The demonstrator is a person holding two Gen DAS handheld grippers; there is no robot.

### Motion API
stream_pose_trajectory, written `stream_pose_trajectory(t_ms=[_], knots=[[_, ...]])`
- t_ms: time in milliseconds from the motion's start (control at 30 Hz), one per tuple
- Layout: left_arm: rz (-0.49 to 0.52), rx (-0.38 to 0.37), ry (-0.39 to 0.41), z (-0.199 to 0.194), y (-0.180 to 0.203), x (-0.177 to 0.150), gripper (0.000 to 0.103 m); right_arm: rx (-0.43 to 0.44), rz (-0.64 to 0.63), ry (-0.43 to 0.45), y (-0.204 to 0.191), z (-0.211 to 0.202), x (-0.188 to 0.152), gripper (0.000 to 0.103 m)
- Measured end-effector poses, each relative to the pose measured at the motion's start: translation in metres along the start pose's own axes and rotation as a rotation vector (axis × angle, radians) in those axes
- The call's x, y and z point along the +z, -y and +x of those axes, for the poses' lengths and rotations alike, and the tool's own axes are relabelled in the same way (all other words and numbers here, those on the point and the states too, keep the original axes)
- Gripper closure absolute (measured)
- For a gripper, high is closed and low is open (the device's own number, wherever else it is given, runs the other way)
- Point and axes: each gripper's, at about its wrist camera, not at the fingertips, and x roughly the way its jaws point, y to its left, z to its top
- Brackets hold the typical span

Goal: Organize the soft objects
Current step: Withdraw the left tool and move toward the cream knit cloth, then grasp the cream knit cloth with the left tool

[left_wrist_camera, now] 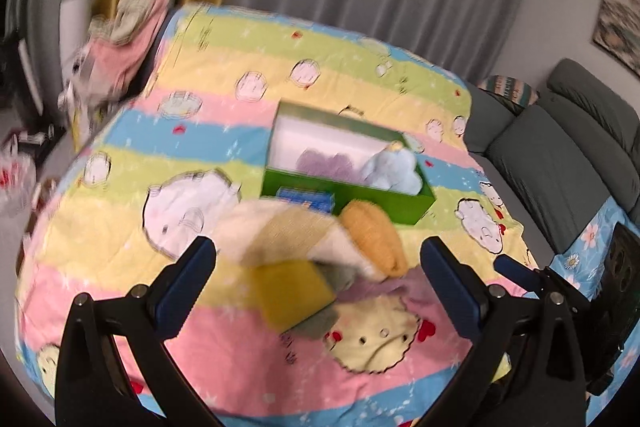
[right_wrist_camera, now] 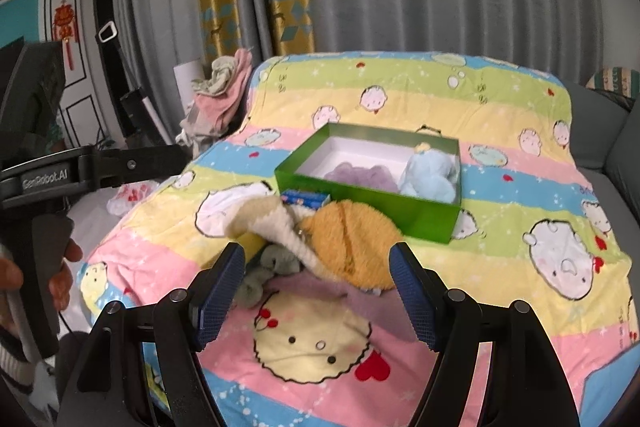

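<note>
Orange plush, a cream fleece cloth and a yellow sponge block lie heaped on the striped quilt, just ahead of the left claw in its own view. Its jaws stand wide and released with nothing pressed between them, and the picture is smeared. The green box sits at twelve o'clock from the heap, already holding a purple cloth and a pale blue plush, with a small blue packet against its near wall. The risk, as I judge it, is that a claw closing into so tangled a pile catches the fleece along with the sponge and drags both.

From the right wrist, the right claw also hangs open and empty, with the orange plush toward one o'clock and a grey-green knitted piece by its left finger at ten o'clock. The left tool reaches in from nine o'clock, held by a hand. Both claws aim at one heap, so they could collide or tug one cloth two ways. A careless push might shove the box or the packet.
</note>
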Motion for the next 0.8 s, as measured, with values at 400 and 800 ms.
stream_pose_trajectory(t_ms=[400, 800], knots=[[-0.295, -0.131, -0.209, 0.051, -0.081, -0.049, 0.001, 0.151, -0.019, -0.122, -0.032, 0.051, -0.031, 0.028], [-0.393, -0.297, -0.25, 0.102, -0.096, -0.011, 0.001, 0.159, -0.039, -0.081, -0.036, 0.097, 0.004, 0.028]])
